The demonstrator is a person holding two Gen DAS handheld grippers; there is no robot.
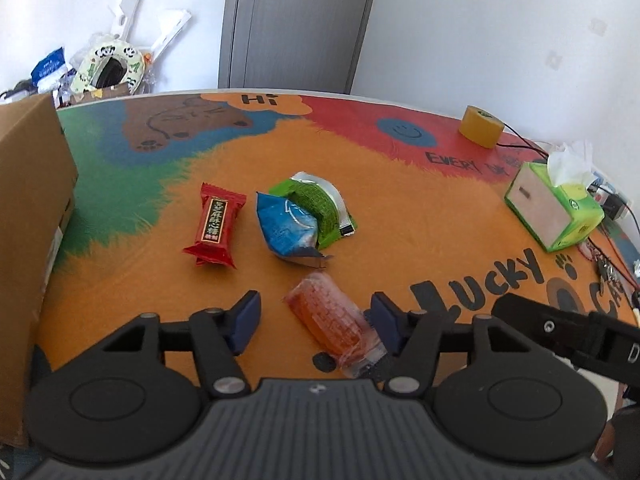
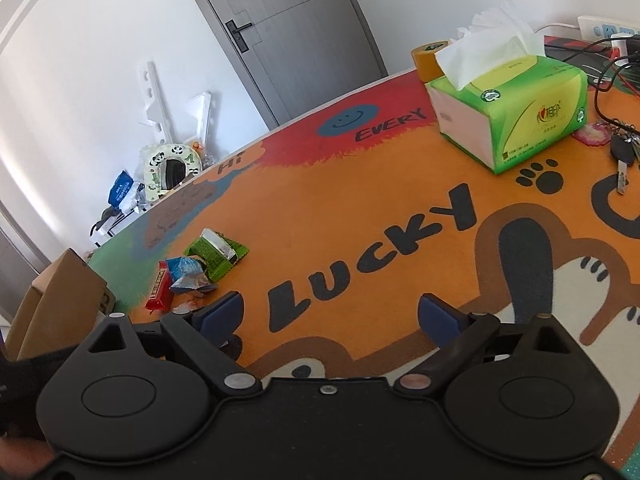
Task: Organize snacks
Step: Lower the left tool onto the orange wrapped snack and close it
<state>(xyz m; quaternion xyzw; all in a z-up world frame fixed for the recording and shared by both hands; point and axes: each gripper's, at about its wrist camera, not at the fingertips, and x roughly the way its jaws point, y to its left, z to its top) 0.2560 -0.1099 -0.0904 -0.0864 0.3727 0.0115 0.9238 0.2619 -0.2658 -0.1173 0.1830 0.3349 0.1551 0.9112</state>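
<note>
We hold both tongs over a colourful mat [image 1: 360, 208] w/ "LUCKY" lettering. Left gripper [image 1: 316, 316] is spread wide, blue pads [image 1: 246, 320] well apart, nothing clamped; an orange snack pack [image 1: 332, 320] in clear wrap lies on the mat between the jaws, nearer the right-hand pad, lying diagonally w/ its near end close to that pad; we can't tell if it touches. Farther out, approx. mid-mat, sits a blue snack bag [image 1: 288, 228] overlapping a green snack pack [image 1: 320, 204] just behind it & to its right; a red candy pack [image 1: 214, 226] lies just left of the blue one, apart from it. A cardboard box [image 1: 28, 220] stands at the left edge of the mat. Far right: a green tissue box [image 1: 554, 208] w/ tissue sticking up, and a yellow tape roll [image 1: 480, 126] beyond it near the far edge. Right gripper [image 2: 330, 314] is also wide open, holding nothing, hovering over the "LUCKY" print, well apart from the snacks, which in its view sit off to the left by the box. Keys [image 2: 622, 152] & cables lie at the right, near the tissue box. A grey door [image 1: 296, 20] is in the far wall.
</note>
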